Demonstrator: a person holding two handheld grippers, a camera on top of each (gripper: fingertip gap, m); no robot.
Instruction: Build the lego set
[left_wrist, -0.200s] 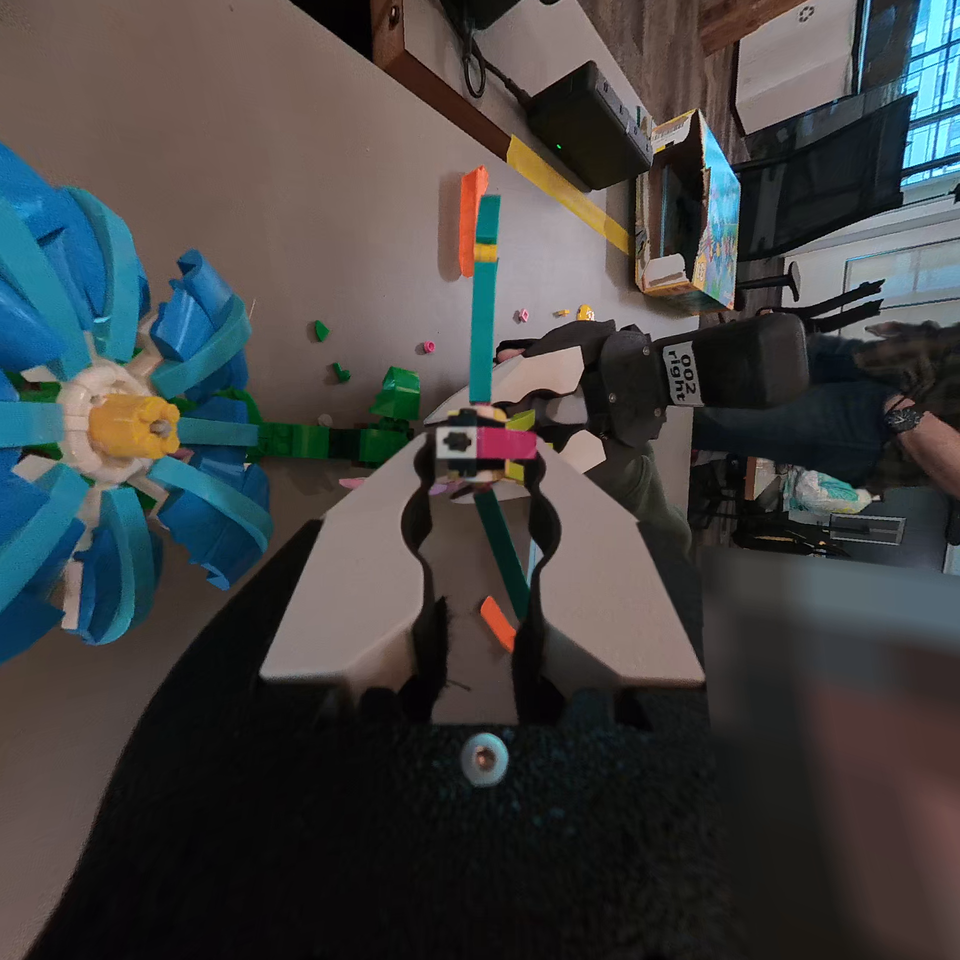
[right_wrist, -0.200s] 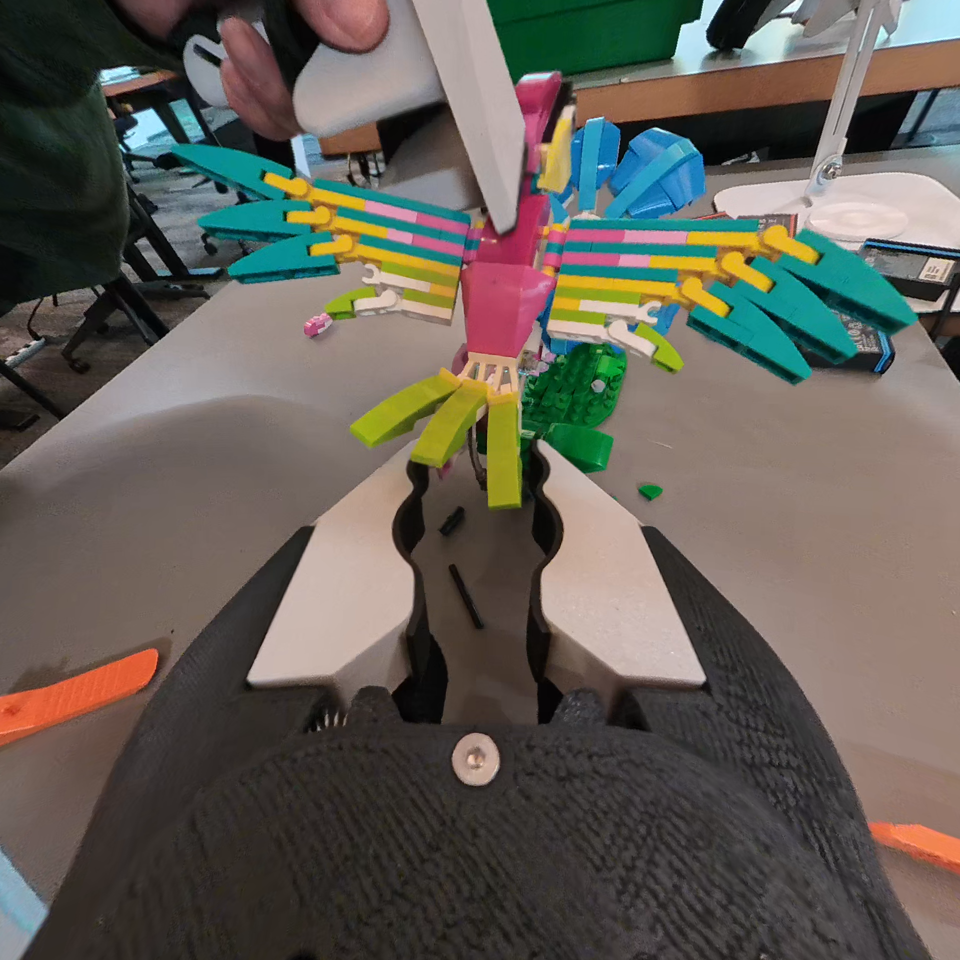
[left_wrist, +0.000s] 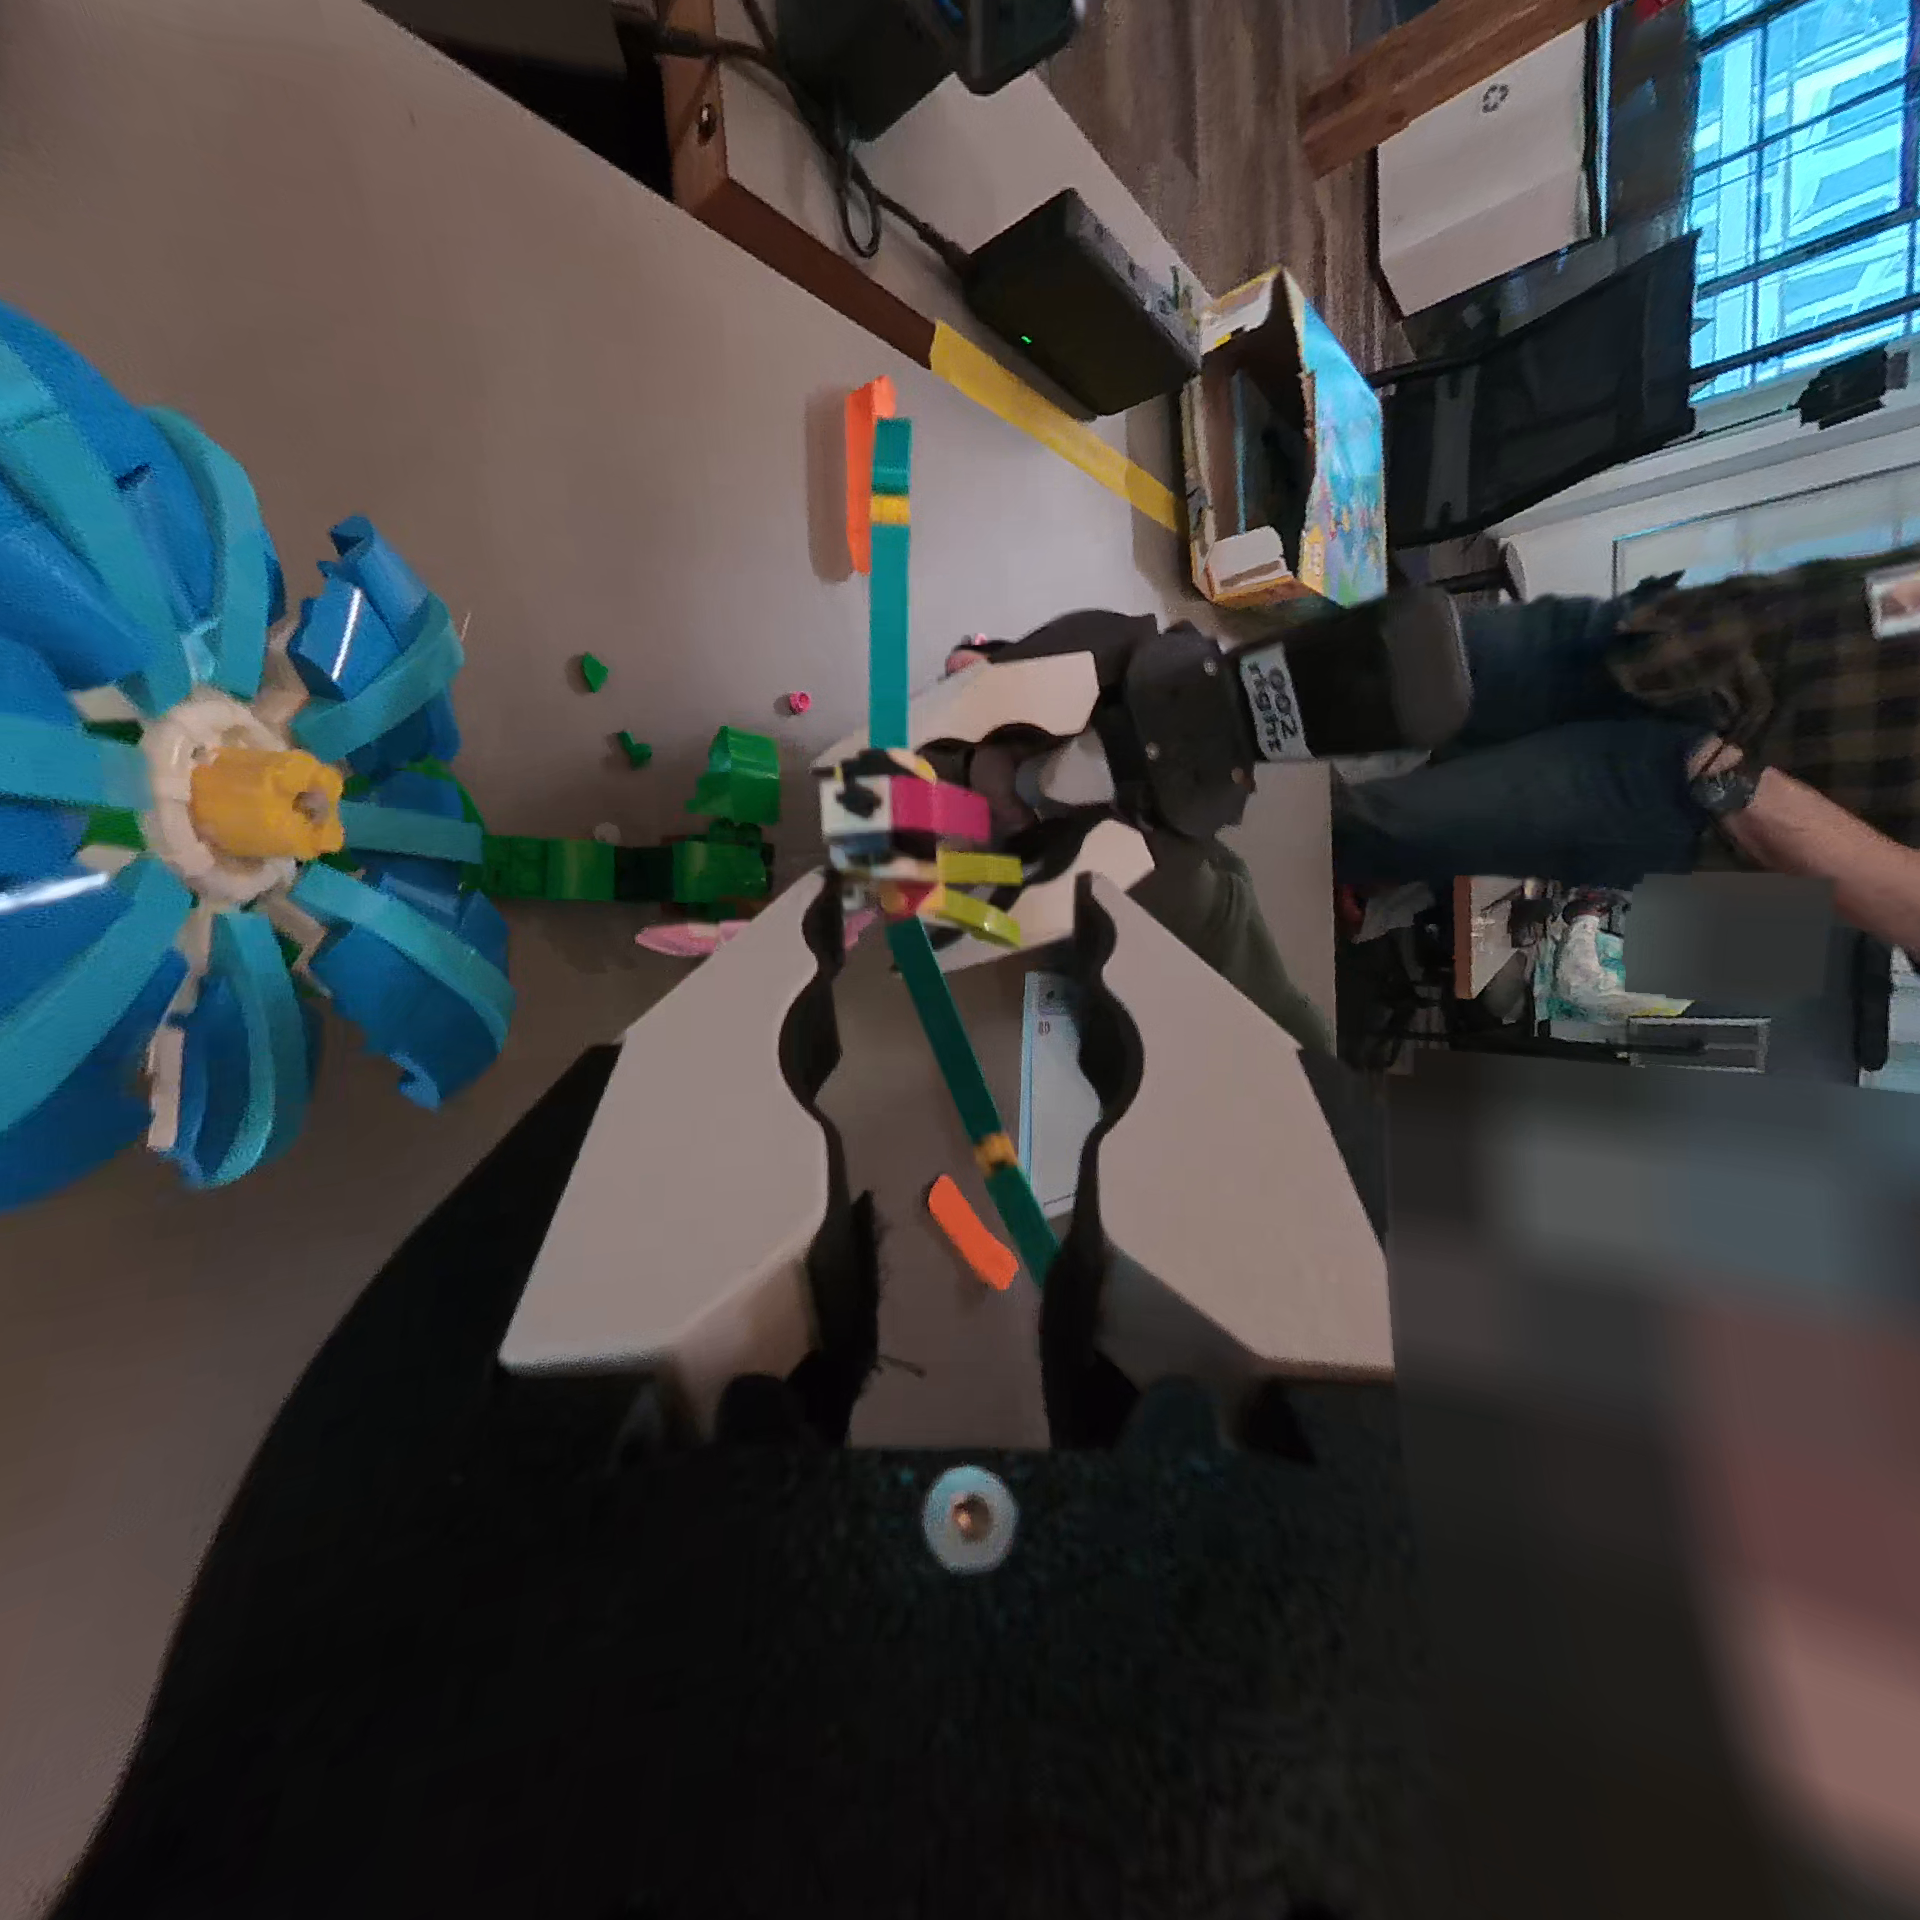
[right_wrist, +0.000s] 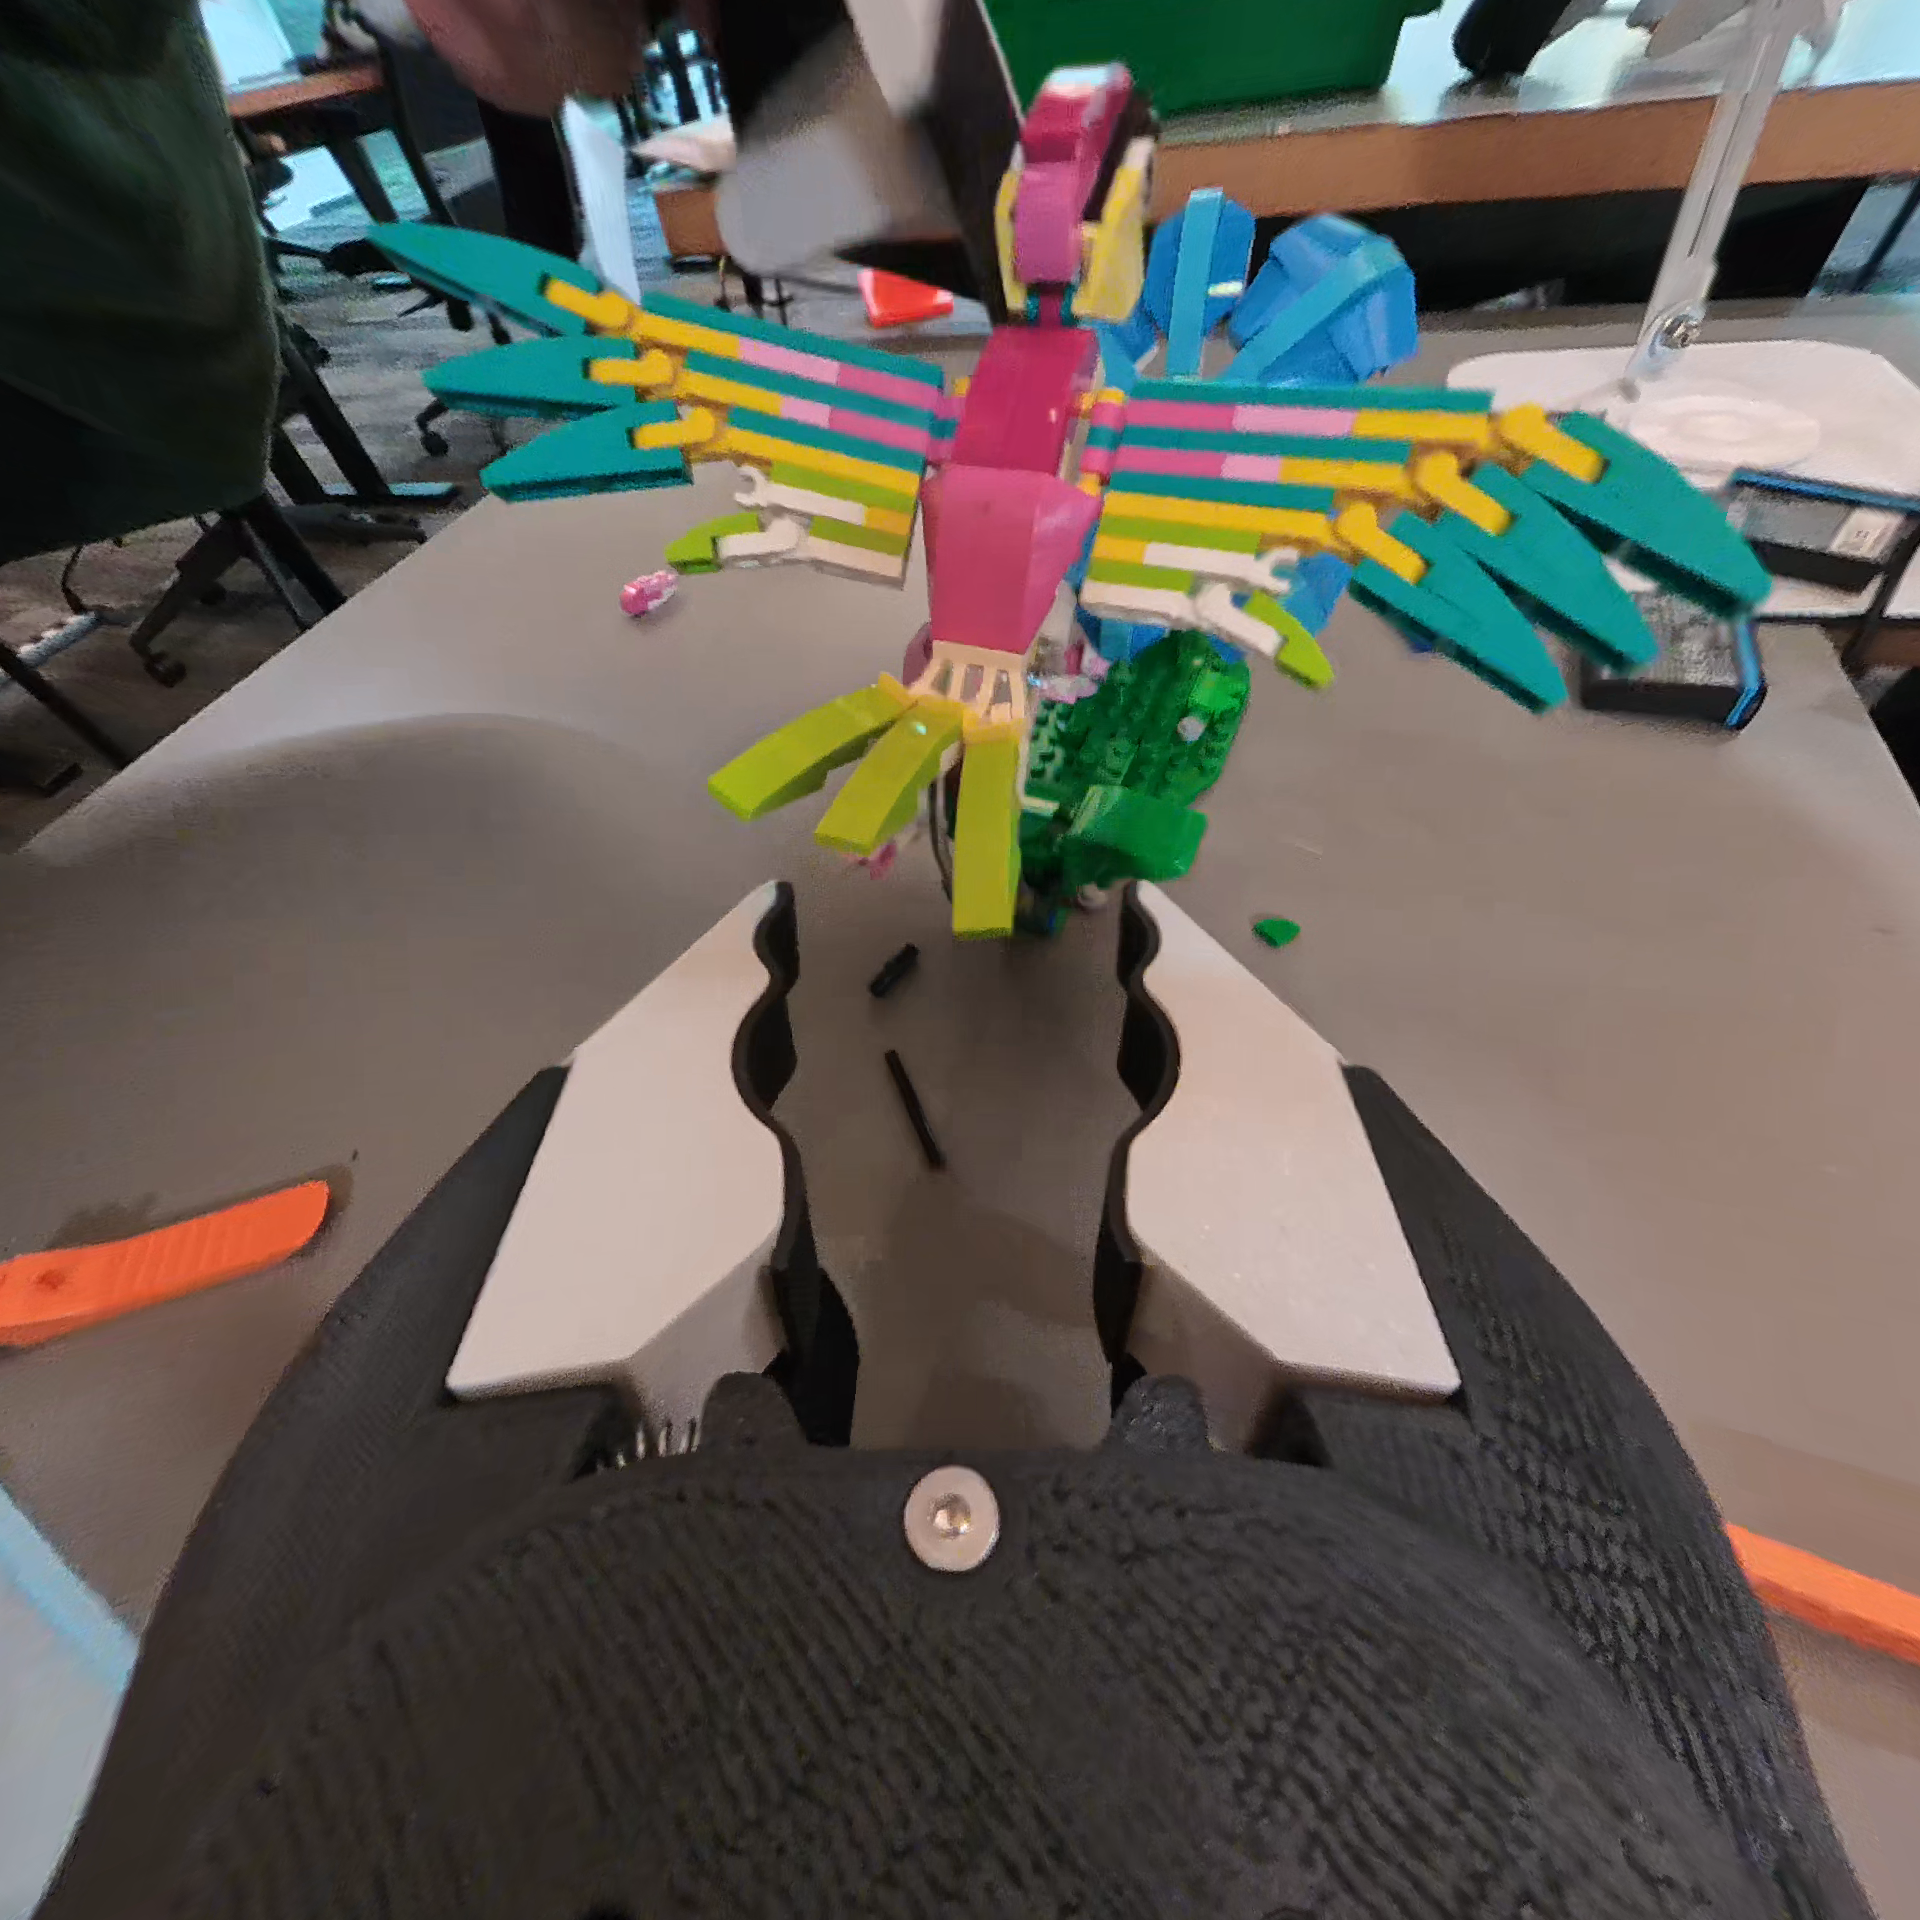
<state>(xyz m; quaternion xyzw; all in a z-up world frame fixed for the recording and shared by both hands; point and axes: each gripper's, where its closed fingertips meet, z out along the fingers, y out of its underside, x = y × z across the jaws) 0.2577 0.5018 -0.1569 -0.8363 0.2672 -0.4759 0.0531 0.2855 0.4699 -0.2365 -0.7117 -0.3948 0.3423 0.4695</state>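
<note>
The bird (right_wrist: 1023, 499) looks almost built and stands by the blue flower (left_wrist: 208, 831) mid tabletop (right_wrist: 416, 831), both the left tool (left_wrist: 951, 914) and right tool (right_wrist: 951, 914) are open, and small pieces (right_wrist: 914, 1107) are left.

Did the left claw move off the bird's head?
Yes. The left claw has opened and backed off slightly: the bird's head, pinched between its tips before, now sits just past them.
</note>
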